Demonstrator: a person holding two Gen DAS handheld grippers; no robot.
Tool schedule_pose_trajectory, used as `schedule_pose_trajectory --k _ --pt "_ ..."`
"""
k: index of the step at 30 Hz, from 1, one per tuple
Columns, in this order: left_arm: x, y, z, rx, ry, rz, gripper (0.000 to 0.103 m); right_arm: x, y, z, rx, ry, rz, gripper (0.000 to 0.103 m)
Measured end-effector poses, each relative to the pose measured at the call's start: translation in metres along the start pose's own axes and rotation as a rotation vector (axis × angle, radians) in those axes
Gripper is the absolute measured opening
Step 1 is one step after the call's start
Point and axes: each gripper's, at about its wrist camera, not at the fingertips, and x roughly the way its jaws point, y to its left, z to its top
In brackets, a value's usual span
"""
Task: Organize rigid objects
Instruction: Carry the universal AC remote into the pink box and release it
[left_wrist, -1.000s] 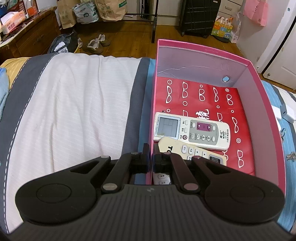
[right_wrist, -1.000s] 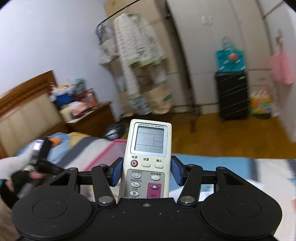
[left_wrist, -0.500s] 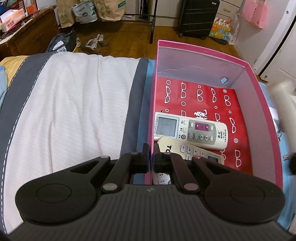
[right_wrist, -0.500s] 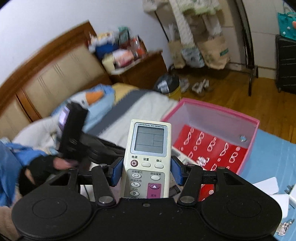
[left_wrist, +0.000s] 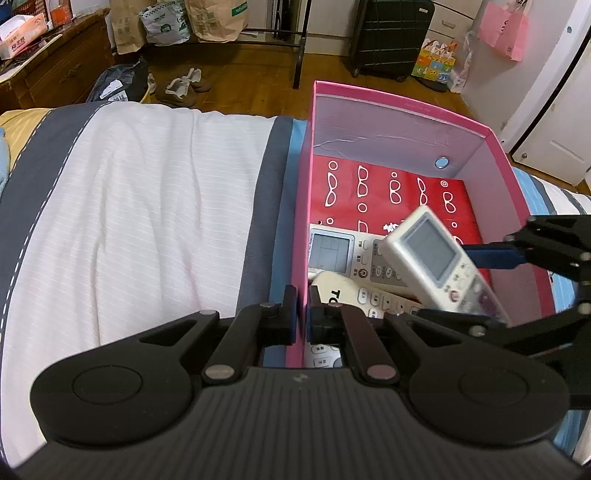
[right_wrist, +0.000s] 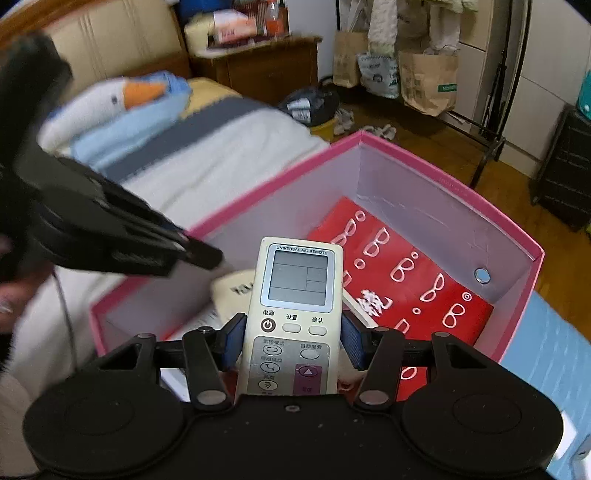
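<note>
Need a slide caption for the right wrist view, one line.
Right gripper carries a universal A/C remote over the pink box while the left gripper pinches the box's near wall.

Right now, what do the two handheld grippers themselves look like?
Both are matte black plastic. The left gripper has a ribbed body, two round discs, linkage bars with silver rivets and dark blue pads. The right gripper has a smooth speckled body, the same discs and bars, and blue finger pads.

A white AC remote (right_wrist: 295, 317), screen up, hangs tilted over two remotes (left_wrist: 343, 254) in the pink box (left_wrist: 406, 107).
</note>
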Motion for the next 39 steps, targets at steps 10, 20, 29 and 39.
schedule_pose_trajectory --k 10,20,29,39 --pt "0.0 0.002 0.0 -0.001 -0.001 -0.006 0.004 0.029 -0.012 0.007 0.113 0.107 -0.124 0.059" --pt "-0.002 0.002 0.0 -0.003 -0.002 -0.013 0.004 0.031 -0.034 0.011 0.397 0.241 -0.076 0.059" --pt "-0.002 0.002 0.0 -0.003 -0.002 -0.015 0.004 0.017 -0.031 0.006 0.506 0.268 -0.042 0.058" --pt "-0.002 0.004 0.001 -0.005 -0.002 -0.015 0.004 -0.054 -0.027 0.003 0.333 -0.008 -0.13 0.059"
